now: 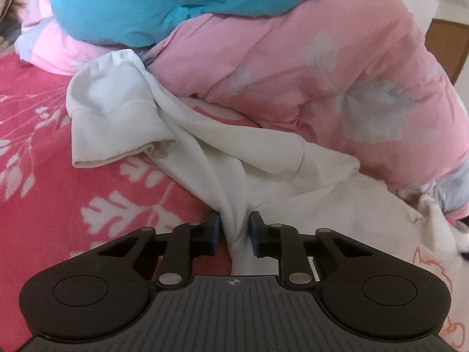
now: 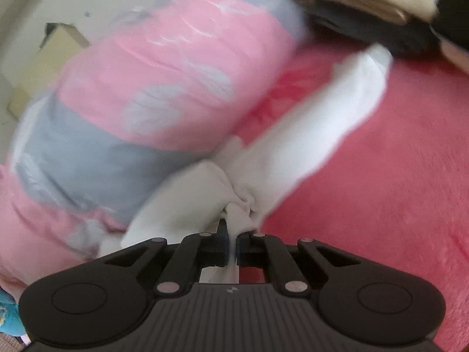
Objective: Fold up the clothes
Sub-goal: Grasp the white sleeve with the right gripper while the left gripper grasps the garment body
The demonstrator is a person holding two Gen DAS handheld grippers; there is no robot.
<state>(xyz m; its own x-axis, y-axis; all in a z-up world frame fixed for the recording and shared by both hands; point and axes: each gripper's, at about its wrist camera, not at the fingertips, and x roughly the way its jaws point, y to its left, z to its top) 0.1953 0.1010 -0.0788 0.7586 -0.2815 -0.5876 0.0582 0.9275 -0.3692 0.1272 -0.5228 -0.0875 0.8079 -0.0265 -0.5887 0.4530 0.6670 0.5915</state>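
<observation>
A white sweatshirt (image 1: 228, 158) lies crumpled on the red floral bedspread (image 1: 52, 158), with one ribbed cuff (image 1: 96, 149) to the left. My left gripper (image 1: 234, 228) is shut on a bunched fold of this white fabric, which runs back between the fingers. In the right wrist view my right gripper (image 2: 232, 242) is shut on another bunch of the white sweatshirt (image 2: 307, 135), and a sleeve stretches away up to the right over the red bedspread (image 2: 395, 176). That view is blurred by motion.
A rolled pink quilt (image 1: 307, 73) with pale leaf prints lies behind the sweatshirt, also the pink quilt (image 2: 152, 82) in the right view. A blue garment (image 1: 132, 6) sits on top of it. Beige and dark clothes (image 2: 366, 3) lie at the far right corner.
</observation>
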